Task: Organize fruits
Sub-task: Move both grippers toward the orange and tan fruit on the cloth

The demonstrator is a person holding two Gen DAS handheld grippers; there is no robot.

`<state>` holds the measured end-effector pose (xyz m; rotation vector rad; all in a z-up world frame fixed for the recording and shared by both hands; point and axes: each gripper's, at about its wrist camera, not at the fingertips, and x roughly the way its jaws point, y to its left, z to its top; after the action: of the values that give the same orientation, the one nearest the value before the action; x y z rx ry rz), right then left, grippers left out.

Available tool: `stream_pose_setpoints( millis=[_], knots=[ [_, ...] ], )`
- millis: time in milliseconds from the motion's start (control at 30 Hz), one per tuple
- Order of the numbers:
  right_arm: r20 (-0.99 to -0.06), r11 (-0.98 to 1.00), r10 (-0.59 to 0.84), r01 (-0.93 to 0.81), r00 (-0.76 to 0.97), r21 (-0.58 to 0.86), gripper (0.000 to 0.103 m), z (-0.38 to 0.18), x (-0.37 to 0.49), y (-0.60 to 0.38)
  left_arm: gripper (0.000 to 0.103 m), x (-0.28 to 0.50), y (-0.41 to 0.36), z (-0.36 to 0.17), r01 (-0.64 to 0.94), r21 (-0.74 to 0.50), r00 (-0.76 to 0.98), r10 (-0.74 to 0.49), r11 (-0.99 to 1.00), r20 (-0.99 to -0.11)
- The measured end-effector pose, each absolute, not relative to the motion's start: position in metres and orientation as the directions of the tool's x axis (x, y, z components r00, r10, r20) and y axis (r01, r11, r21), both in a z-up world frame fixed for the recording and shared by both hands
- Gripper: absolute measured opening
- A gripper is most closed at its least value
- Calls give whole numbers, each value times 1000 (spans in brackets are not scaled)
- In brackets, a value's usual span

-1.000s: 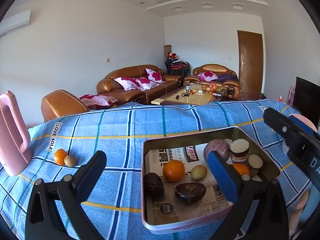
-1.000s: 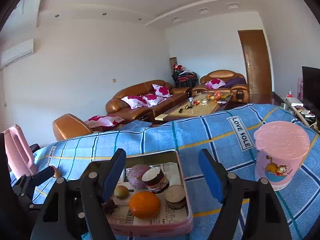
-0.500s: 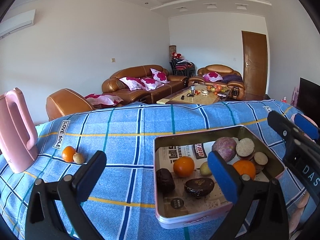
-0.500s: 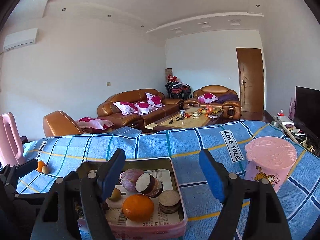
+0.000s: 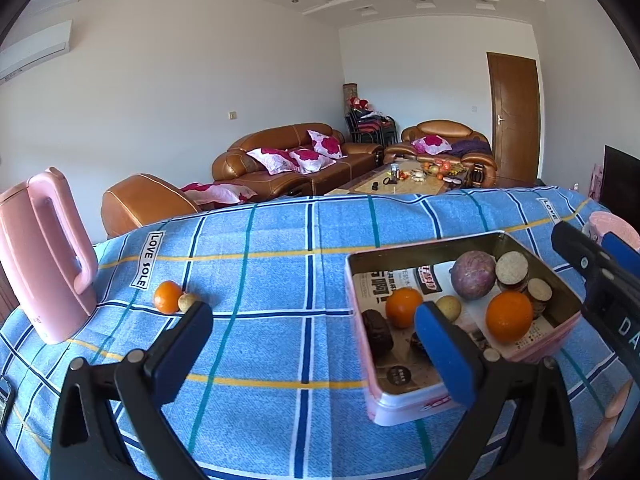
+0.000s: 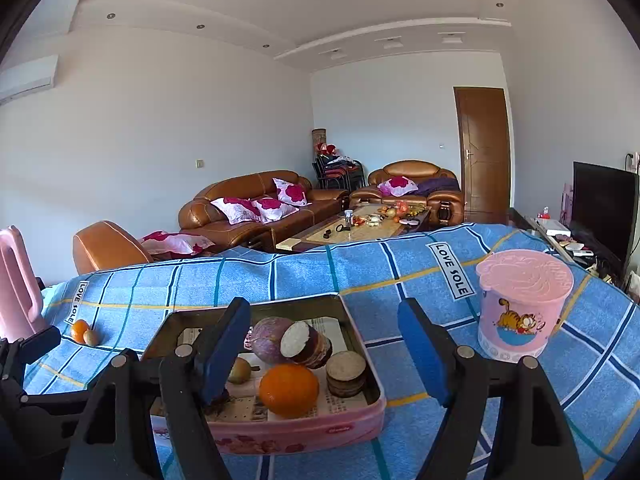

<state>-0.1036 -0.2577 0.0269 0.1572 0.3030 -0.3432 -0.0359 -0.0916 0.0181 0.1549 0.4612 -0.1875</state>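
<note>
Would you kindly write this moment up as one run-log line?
left gripper: open, empty | right gripper: open, empty | tin: holds fruit | loose orange and small fruit: on cloth

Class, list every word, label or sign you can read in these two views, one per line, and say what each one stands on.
"LOVE SOLE": white label on the blue checked tablecloth, near the loose orange.
"LOVE SOLE": a second white label on the cloth, beside the pink cartoon-cat cup.
"DA": white letters, cut off, on the right claw's black body.
Print on the paper lining the tin: too blurred to read.
</note>
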Motion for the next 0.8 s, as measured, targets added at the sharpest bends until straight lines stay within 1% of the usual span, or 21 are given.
stream_pose_setpoints(
  millis=[367,533,800],
  knots=[
    [-372,923,-275,352,887,157,78,21,-82,-216,103,-21,-44,16,158,108,876,-89,982,-474],
    [-372,936,-240,316,897,157,78,21,-68,-190,103,-12,-23,14,130,126,878,-55,983,-475],
    [-378,954,-181,255,908,156,78,20,-46,-149,103,6,14,11,74,119,868,-5,990,-496]
  ],
)
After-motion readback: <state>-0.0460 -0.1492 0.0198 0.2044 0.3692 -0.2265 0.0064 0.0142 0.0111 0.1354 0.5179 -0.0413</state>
